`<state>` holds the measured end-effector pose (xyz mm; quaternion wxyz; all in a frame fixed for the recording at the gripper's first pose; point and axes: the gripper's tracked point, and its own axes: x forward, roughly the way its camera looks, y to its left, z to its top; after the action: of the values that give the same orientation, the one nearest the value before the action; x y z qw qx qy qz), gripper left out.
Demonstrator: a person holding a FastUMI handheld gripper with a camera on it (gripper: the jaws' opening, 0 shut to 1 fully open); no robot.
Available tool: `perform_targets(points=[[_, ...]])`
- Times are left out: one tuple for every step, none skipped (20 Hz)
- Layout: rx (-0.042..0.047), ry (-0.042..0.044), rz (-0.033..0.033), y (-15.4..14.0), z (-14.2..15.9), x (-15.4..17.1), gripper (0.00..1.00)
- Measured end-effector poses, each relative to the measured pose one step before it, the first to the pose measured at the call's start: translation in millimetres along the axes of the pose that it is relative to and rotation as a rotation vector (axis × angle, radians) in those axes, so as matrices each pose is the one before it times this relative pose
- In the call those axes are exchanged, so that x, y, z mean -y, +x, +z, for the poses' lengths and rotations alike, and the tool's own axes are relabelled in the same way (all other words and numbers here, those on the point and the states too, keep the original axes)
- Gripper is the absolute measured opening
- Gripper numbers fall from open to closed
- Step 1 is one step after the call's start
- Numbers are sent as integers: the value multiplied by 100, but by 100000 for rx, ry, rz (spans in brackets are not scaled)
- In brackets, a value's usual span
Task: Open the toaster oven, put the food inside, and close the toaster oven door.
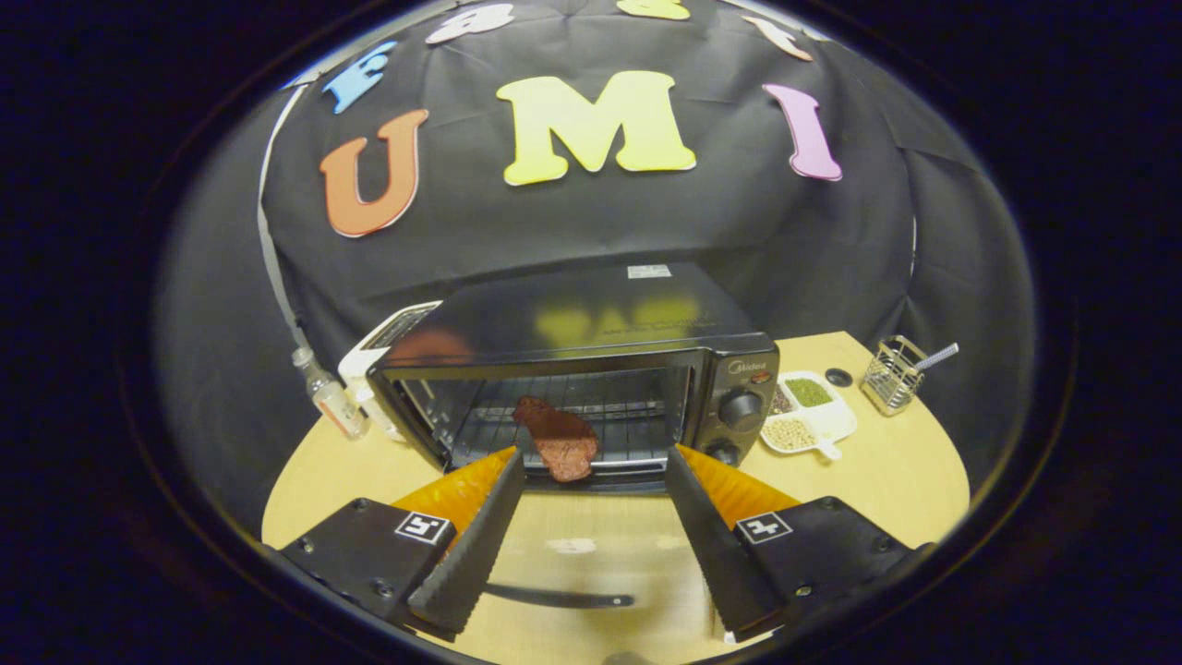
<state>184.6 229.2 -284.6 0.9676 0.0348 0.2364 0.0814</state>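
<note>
1. The oven (591, 369) sits on the counter (886, 471) with its door (572, 563) dropped flat. The meat (557, 439) lies on the rack just inside the oven's mouth, hanging over the front edge a bit.
2. Risk, I reckon: swing the door up and it could clip that overhang and shove the meat, or not close fully.
3. The tool (595, 459) hangs in front of the oven, above the door, aimed at the opening, fingers spread wide, gripping nothing.

White appliance (388, 346) mostly hidden behind the toaster oven (591, 365).
</note>
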Motion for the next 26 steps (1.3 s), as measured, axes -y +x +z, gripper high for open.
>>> perform_targets(points=[[-1122, -772, 970, -862, -769, 16, 98], [-1549, -548, 1378, -722, -918, -234, 98], [-2069, -987, 407, -671, -1158, 5, 98], [-1839, -914, 919, -825, -1239, -148, 98], [-1864, -654, 828, -725, -1360, -205, 98], [-1499, -638, 850, -532, -1198, -194, 98], [-1843, -1227, -85, -425, -1377, 44, 98], [-1561, -987, -81, -454, -1231, 30, 98], [-1736, -553, 204, -255, -1233, -111, 98], [-1110, -919, 108, -155, -1047, -135, 98], [-1051, -1002, -306, -114, -1001, 29, 98], [-1027, -631, -14, -79, -858, -50, 98], [-1250, -120, 104, 117, -1039, -103, 98], [-1192, 16, 58, 91, -886, -80, 98], [-1115, 34, -55, 236, -826, -23, 98], [-1254, -171, -226, 180, -721, 1, 98], [-815, -422, 36, 254, -743, -37, 98], [-1049, -653, -394, 363, -580, -22, 98], [-944, -554, 85, 408, -556, -101, 98], [-1031, -307, -103, 482, -498, -7, 98], [-691, 170, 400, 592, -205, -125, 98], [-361, 327, 442, 599, -128, -181, 98], [-212, -12, 418, 574, 78, -136, 98], [-94, -492, 227, 611, 119, -107, 98], [-188, -460, 469, 610, 102, -115, 98], [-666, -504, 571, 588, 35, -76, 98]])
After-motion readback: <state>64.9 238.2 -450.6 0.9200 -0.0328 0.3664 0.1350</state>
